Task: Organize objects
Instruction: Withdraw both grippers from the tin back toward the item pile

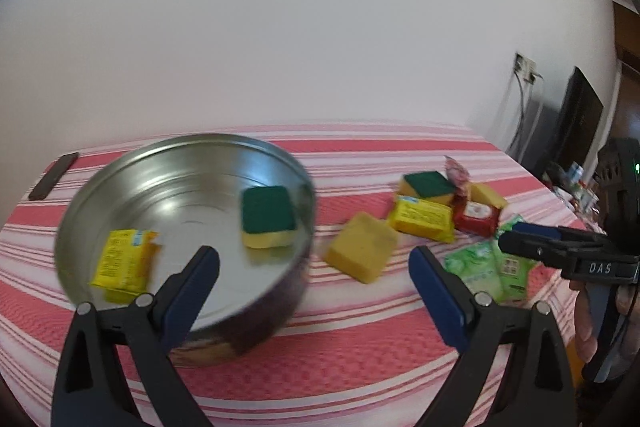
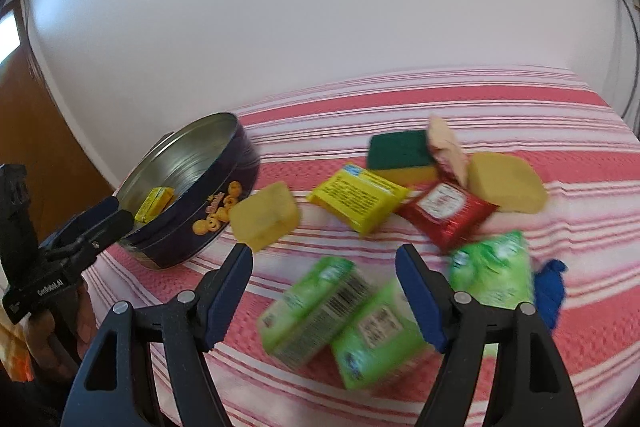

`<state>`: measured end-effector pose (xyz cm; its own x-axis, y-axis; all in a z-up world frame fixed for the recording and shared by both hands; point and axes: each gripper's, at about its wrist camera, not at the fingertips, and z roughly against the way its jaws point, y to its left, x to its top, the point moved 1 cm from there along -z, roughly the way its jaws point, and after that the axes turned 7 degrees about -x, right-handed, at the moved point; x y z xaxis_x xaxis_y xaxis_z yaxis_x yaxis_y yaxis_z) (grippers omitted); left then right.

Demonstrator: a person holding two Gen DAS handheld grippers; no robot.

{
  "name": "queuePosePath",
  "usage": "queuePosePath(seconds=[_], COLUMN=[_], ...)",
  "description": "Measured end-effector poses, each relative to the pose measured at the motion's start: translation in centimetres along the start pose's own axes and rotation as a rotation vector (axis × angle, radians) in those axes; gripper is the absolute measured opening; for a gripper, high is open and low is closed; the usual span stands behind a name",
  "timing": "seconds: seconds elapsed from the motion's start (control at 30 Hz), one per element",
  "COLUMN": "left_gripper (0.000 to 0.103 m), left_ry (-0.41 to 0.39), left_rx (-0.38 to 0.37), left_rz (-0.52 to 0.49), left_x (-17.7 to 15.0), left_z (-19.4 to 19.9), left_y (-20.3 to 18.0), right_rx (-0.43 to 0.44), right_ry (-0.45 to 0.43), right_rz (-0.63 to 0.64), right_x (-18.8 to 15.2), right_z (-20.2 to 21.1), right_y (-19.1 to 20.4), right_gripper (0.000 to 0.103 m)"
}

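Observation:
A round metal tin [image 1: 120, 167] with a dark blue wall [image 2: 240, 155] stands at the left of the striped tablecloth [image 1: 360, 367]. Inside lie a yellow packet [image 1: 124, 263] and a green-topped sponge [image 1: 268, 217]. To its right lie a yellow sponge [image 1: 360, 253], another yellow packet [image 2: 358, 201], a second green-topped sponge [image 2: 400, 155], a red packet [image 2: 444, 215], a further yellow sponge [image 2: 506, 183] and green packets [image 2: 312, 307]. My left gripper [image 1: 314, 259] is open, above the tin's near right rim. My right gripper [image 2: 324, 259] is open, above the green packets, holding nothing.
A dark flat device [image 1: 54, 177] lies at the cloth's far left edge. A pink wrapper [image 2: 444, 147] leans among the pile and a blue scrap [image 2: 550, 291] lies right of the green packets. A white wall stands behind the table. Cables and dark equipment [image 1: 576, 123] are at the right.

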<state>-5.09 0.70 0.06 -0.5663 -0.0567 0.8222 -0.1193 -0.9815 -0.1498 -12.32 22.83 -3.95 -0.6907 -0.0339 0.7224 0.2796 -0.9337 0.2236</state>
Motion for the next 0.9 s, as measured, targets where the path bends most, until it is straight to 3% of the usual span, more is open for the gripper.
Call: queuePosePath(seconds=[0.37,0.57,0.8,0.9], left_gripper=[0.097,0.097,0.097,0.097], left_ry=[0.059,0.116,0.150,0.116], left_rx=[-0.108,-0.156,-0.160,-0.103], left_rz=[-0.103,-0.102,-0.104,-0.113], left_x=[-0.9,-1.4,-1.9,-1.5], left_z=[-3.0,-4.7,-5.7,-4.9], left_y=[-6.9,-8.3,-8.8,-7.9], right_rx=[-0.071,-0.104,-0.122,-0.134], right_ry=[-0.065,-0.073,-0.110,-0.112], right_rz=[-0.038,-0.054,-0.058,-0.035], right_x=[-1.2,-2.0,-2.4,-2.5], right_z=[2.2,1.9,2.3,2.2], right_y=[-2.6,-3.6,-4.2,-3.7], right_gripper=[0.076,0.076,0.076,0.076])
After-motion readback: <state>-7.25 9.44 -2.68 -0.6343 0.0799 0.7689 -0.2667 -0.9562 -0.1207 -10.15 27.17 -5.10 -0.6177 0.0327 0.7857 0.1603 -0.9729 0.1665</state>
